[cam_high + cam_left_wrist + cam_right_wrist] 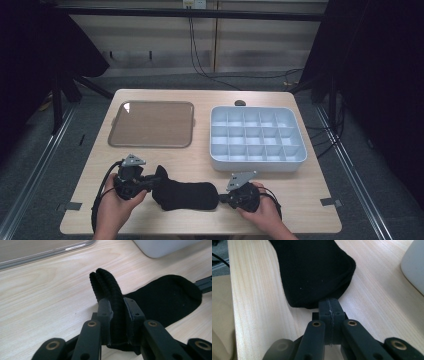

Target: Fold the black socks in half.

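A black sock (185,195) lies flat near the table's front edge, between my two grippers. My left gripper (150,182) is shut on the sock's ribbed cuff (107,285), which stands up folded between the jaws (117,305) and rises above them. My right gripper (222,197) is at the sock's other end. Its jaws (330,302) are pressed together at the rim of the toe (312,272), where the fabric draws in toward them. A hand holds each gripper from the near side.
A shallow clear tray (151,145) sits at the back left of the wooden table (310,200). At the back right stands a white box (257,162) divided into several compartments. A small dark object (240,103) lies behind the box. Cables run over the floor beyond.
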Available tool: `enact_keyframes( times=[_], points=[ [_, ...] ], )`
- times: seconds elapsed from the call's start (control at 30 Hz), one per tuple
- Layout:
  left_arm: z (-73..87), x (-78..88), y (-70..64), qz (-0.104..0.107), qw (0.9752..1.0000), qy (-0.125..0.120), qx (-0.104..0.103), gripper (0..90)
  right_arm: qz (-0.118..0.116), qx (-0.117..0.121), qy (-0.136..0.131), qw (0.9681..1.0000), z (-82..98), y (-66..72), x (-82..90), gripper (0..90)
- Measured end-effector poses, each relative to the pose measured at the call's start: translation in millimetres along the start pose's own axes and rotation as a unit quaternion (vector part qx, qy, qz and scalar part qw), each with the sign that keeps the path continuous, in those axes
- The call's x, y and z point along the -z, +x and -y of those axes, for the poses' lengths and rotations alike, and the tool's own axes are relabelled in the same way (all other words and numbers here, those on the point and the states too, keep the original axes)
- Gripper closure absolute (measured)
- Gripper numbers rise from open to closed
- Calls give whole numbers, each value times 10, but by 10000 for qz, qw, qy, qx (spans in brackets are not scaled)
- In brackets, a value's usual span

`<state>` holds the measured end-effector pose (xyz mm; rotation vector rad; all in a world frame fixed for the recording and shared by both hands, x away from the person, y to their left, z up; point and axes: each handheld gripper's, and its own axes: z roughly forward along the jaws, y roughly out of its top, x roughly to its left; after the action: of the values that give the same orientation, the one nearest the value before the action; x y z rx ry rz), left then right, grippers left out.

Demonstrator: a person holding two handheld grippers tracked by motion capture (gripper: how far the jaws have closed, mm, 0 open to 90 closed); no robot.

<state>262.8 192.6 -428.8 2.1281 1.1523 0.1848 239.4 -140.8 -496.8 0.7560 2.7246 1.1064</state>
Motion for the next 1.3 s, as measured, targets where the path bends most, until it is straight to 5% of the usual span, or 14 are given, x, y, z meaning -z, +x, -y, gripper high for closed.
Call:
enact_keyframes(
  times=[0.73, 1.3],
  points=[
    [-115, -171, -358, 358, 9987, 119, -337, 763, -7, 37, -35, 10000, -24, 27, -32, 900],
    [-170, -384, -628, 582, 9952, 380, -693, 763, -1, 65, -46, 10000, -32, 49, -47, 900]
  ],
)
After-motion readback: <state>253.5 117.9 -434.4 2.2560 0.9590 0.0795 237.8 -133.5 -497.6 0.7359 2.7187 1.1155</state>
